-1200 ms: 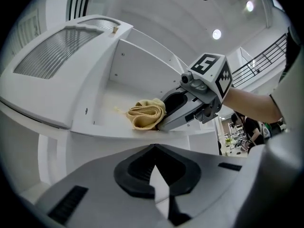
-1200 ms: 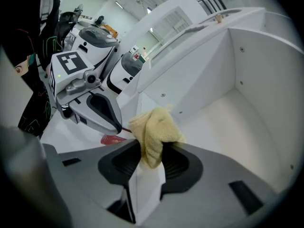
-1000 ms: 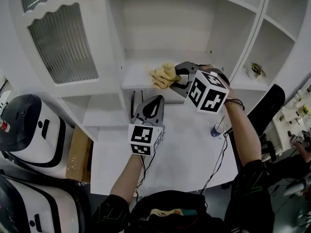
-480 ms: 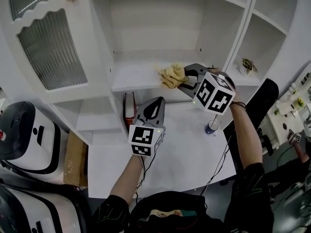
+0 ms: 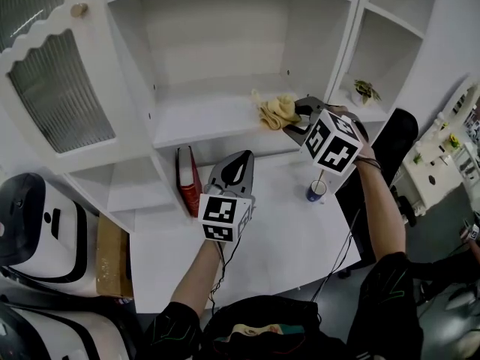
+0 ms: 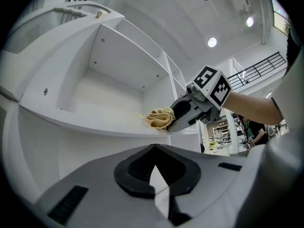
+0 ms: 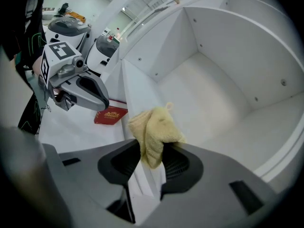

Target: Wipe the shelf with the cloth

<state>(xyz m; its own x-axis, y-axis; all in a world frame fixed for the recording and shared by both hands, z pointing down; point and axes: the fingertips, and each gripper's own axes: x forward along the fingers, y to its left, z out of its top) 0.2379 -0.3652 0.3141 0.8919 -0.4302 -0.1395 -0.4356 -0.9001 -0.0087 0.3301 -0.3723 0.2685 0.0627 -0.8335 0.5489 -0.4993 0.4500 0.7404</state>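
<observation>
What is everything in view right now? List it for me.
cloth: one, yellow, shelf's front edge, right end
shelf: one, white, open cabinet compartment
book: one, red, upright under the shelf
cup: one, blue, on the desk
desk: one, white, below the shelf
plant: one, green, right compartment
door: one, white with ribbed glass, left
box: one, brown, left of the desk
machines: two, white and black, lower left
left tool: grey, shut, empty, over the desk
right tool: grey, shut on the cloth

Raised right claw (image 5: 291, 117) is clamped; left claw (image 5: 241, 156), lower, has jaws together.
</observation>
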